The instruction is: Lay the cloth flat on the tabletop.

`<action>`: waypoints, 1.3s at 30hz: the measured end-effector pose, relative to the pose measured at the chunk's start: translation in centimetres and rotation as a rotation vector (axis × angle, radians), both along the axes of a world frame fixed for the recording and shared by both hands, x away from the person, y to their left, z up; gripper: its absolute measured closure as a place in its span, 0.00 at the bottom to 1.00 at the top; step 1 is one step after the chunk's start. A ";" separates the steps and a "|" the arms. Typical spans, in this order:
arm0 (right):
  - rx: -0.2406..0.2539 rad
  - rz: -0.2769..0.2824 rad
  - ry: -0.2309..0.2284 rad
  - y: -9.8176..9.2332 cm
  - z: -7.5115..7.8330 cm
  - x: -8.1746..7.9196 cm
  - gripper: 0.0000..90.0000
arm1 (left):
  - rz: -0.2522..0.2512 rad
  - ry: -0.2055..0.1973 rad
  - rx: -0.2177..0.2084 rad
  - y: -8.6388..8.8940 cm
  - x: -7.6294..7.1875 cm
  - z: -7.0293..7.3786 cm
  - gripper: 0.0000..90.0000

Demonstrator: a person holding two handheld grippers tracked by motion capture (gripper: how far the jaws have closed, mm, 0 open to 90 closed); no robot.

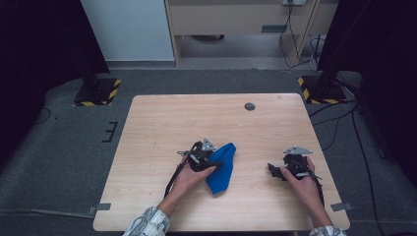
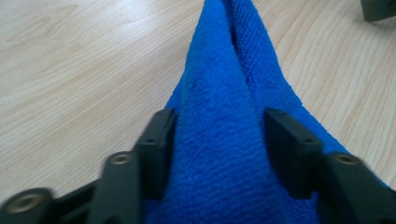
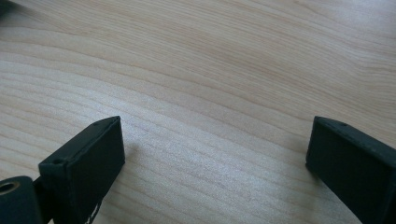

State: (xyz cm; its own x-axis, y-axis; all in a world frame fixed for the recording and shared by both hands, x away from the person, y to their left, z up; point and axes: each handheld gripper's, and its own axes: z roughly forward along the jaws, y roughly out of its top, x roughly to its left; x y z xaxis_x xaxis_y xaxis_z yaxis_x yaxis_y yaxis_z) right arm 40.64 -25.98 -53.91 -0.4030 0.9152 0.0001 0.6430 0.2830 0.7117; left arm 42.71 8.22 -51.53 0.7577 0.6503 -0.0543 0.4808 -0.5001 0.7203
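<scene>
I see the blue cloth (image 1: 222, 168) lying on the wooden table (image 1: 162, 123), in the near middle part, a little toward my left side. My left hand-held gripper (image 1: 214, 162) is low over it, at its left edge. In the left gripper view, a raised fold of the blue cloth (image 2: 219, 140) stands between the two black jaws. The jaws are about half open; one side is against the cloth, the other has a small gap, so they do not squeeze it.

My right hand-held gripper (image 1: 276, 171) rests well apart from the cloth, on the right side of the table. In the right gripper view its jaws stand wide open over bare wood (image 3: 210, 93), and nothing is between them.
</scene>
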 end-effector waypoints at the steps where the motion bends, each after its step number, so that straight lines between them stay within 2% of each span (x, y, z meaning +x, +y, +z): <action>1: 0.000 0.000 0.000 0.0 0.0 0.0 0.05 | -0.015 -0.015 -0.013 0.0 -0.2 0.4 0.43; 3: 0.001 0.001 0.001 0.0 0.0 0.0 0.05 | -0.012 -0.023 -0.023 0.0 -0.2 0.6 0.41; 6: 0.003 0.003 0.004 0.2 0.0 -0.1 0.05 | 0.017 -0.064 -0.095 0.4 -0.6 2.1 0.27; 9: -0.004 0.018 0.002 0.5 0.3 -0.2 0.08 | 0.027 -0.095 -0.124 0.9 -0.9 3.6 0.23; 12: -0.009 0.041 -0.015 1.0 0.6 -0.4 0.09 | 0.037 -0.105 -0.142 1.4 -1.1 4.2 0.21; 15: 0.002 0.083 -0.047 2.1 1.4 -1.0 0.14 | 0.036 -0.112 -0.127 2.3 -1.4 4.5 0.21; 16: 0.015 0.112 -0.060 2.8 1.8 -1.2 0.19 | 0.043 -0.116 -0.119 2.7 -1.6 4.6 0.21; 17: 0.015 0.112 -0.060 2.8 1.8 -1.2 0.19 | 0.052 -0.120 -0.120 3.1 -1.8 4.6 0.21; 18: 0.023 0.129 -0.066 3.2 2.0 -1.4 0.23 | 0.054 -0.121 -0.123 3.6 -2.0 4.5 0.22; 19: 0.029 0.170 -0.067 4.1 2.3 -1.7 0.28 | 0.053 -0.124 -0.113 4.0 -2.2 4.6 0.24; 20: 0.033 0.189 -0.069 4.5 2.4 -1.9 0.31 | 0.057 -0.126 -0.101 4.4 -2.4 4.6 0.25; 21: 0.033 0.189 -0.069 4.5 2.4 -1.9 0.31 | 0.064 -0.129 -0.101 4.7 -2.6 4.6 0.25; 23: 0.042 0.224 -0.079 5.5 2.7 -2.3 0.38 | 0.064 -0.131 -0.103 5.5 -3.2 4.5 0.28; 24: 0.052 0.266 -0.091 6.3 2.9 -2.6 0.44 | 0.061 -0.136 -0.081 6.1 -3.9 4.3 0.29; 26: 0.055 0.282 -0.095 6.7 3.0 -2.9 0.47 | 0.061 -0.135 -0.070 6.5 -4.2 4.2 0.30; 30: 0.071 0.355 -0.107 8.2 3.3 -3.6 0.62 | 0.079 -0.140 -0.029 8.3 -5.4 3.6 0.32; 33: 0.080 0.381 -0.112 8.8 3.4 -4.0 0.65 | 0.082 -0.137 -0.032 8.7 -5.9 3.3 0.33; 34: 0.087 0.409 -0.113 9.4 3.5 -4.3 0.67 | 0.079 -0.137 -0.027 8.7 -6.0 3.1 0.33; 35: 0.087 0.409 -0.113 9.4 3.5 -4.3 0.67 | 0.079 -0.140 -0.017 8.7 -6.0 3.0 0.33; 36: 0.096 0.430 -0.109 10.1 3.5 -4.7 0.65 | 0.084 -0.143 -0.014 8.6 -5.9 2.9 0.32; 39: 0.106 0.443 -0.103 10.8 3.5 -5.0 0.60 | 0.103 -0.137 -0.030 8.6 -5.6 2.6 0.31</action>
State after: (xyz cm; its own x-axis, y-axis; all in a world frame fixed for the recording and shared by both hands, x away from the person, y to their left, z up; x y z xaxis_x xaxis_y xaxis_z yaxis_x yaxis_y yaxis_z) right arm 35.68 -15.19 -50.46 -0.7580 0.6518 0.0232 0.4006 0.4371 0.8053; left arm 37.12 16.85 -48.90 0.6891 0.7242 0.0243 0.4248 -0.4309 0.7962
